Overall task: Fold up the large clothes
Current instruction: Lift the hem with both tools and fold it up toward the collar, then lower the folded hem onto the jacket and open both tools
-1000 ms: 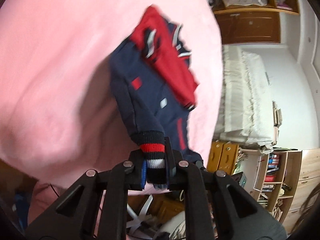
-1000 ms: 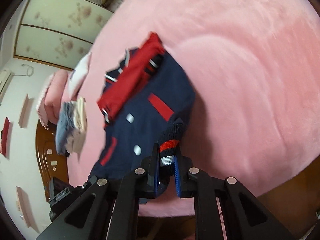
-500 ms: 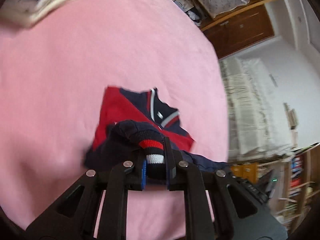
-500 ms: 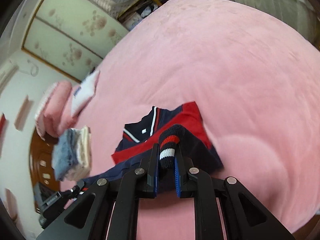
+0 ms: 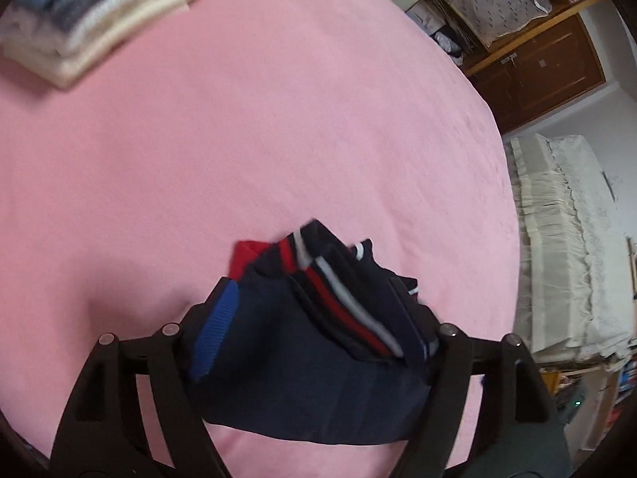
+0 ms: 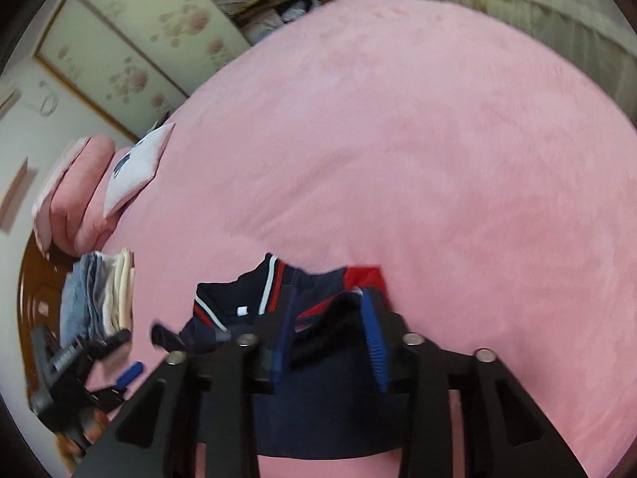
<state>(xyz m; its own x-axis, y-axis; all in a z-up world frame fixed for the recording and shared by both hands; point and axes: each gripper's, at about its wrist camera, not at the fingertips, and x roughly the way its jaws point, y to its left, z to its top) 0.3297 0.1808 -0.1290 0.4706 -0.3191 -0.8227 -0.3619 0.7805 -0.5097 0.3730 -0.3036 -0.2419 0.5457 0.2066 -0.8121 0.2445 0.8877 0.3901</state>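
Observation:
A navy and red jacket [image 5: 302, 390] lies folded on the pink bed [image 5: 278, 119], its striped hem doubled over on top. My left gripper [image 5: 314, 302] is over it with its jaws opening wide. The striped cuff [image 5: 358, 310] rests loose by the right finger, and no pad presses it. In the right wrist view the jacket [image 6: 239, 302] lies under my right gripper [image 6: 328, 310], whose jaws are opening. A dark fold of cloth sits slack between its blue pads [image 6: 374, 342]. The left gripper [image 6: 123, 358] also shows at the lower left of that view.
A stack of folded clothes [image 5: 99, 20] sits at the bed's far left corner, and shows as the stack [image 6: 103, 294] in the right wrist view. Pink pillows [image 6: 75, 199] and a white folded item [image 6: 135, 167] lie beyond. A wooden cabinet [image 5: 549, 63] and white-draped furniture [image 5: 569, 239] stand to the right.
Both grippers carried the striped hem over onto the jacket's collar end, doubling the garment. Both sets of jaws have since spread apart and the cloth has dropped free.

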